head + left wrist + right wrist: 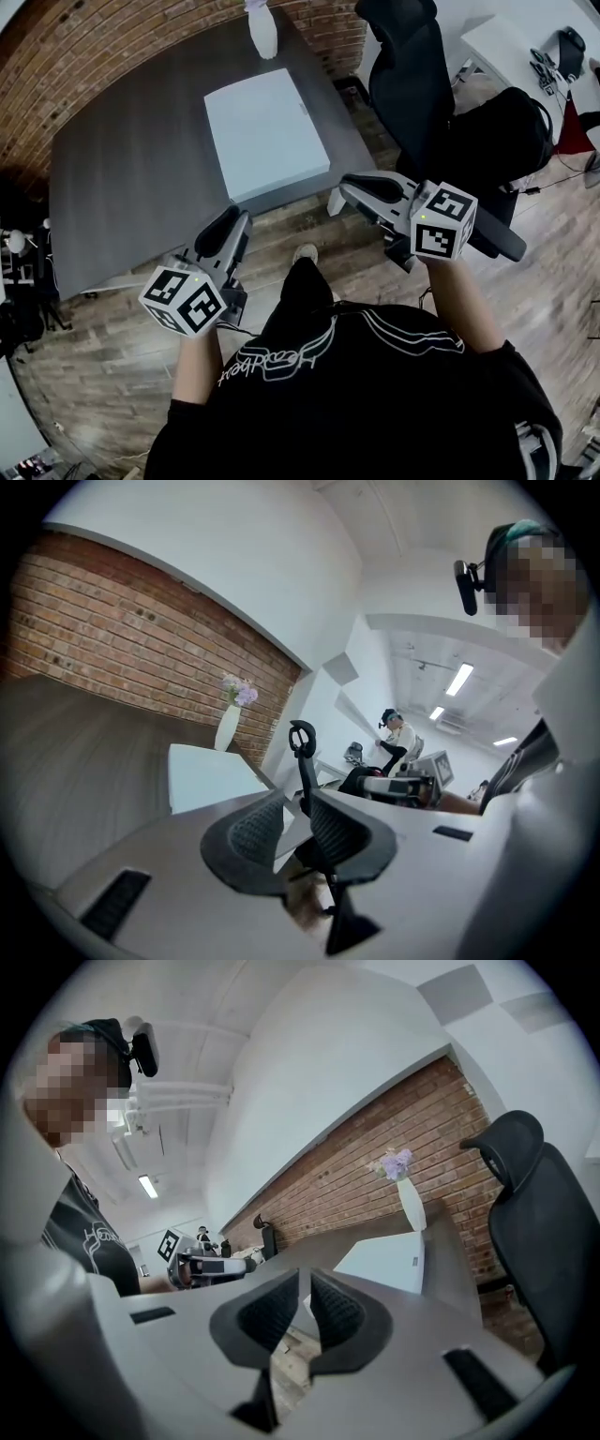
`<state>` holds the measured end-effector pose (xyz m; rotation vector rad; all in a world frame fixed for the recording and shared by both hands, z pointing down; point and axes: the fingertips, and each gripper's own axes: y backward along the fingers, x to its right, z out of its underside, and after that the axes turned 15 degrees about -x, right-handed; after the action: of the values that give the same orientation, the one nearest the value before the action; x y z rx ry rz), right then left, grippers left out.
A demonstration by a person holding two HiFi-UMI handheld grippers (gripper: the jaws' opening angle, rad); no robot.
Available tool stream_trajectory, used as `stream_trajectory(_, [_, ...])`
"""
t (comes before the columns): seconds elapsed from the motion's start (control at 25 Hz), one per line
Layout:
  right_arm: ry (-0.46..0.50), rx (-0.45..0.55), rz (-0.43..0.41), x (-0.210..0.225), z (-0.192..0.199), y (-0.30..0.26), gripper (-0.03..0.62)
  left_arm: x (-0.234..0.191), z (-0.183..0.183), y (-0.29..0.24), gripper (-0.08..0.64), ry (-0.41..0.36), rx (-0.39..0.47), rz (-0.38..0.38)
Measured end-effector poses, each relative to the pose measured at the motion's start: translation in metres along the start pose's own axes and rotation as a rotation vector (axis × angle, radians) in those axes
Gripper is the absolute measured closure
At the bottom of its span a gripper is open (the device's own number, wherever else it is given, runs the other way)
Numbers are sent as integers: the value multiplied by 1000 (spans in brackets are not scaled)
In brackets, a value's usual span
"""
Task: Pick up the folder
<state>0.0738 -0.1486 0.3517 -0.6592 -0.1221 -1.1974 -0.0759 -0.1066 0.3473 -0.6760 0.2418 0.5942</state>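
Note:
The folder [265, 131], flat and pale blue-white, lies on the dark grey table [131, 178] near its front right edge. It also shows in the left gripper view as the folder [208, 775] and in the right gripper view as the folder [389, 1262]. My left gripper [230, 220] hovers over the table's front edge, left of the folder and apart from it. Its jaws stand slightly apart with nothing between them [297, 803]. My right gripper [352, 183] hangs off the table's front right corner, close to the folder's near corner, shut and empty [305, 1283].
A white vase [263, 33] with pale flowers stands at the table's far end, just behind the folder. A black office chair [412, 75] is to the right of the table, with a black bag [497, 141] beside it. A brick wall runs behind the table; the floor is wood.

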Motion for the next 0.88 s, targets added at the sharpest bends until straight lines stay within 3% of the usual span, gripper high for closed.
stream_trajectory(0.24, [-83,-43,-8,42,-2,-40,512,-62,7,-20,456,104,-70,-38])
stream_trajectory(0.48, [-154,-79,39,94,3,-75,462,-116,18,-47,396,190,-140,-46])
stream_trajectory(0.88, [-244,-169,111,158,34,-118,448,-175,41,-92,380,273,-255,-69])
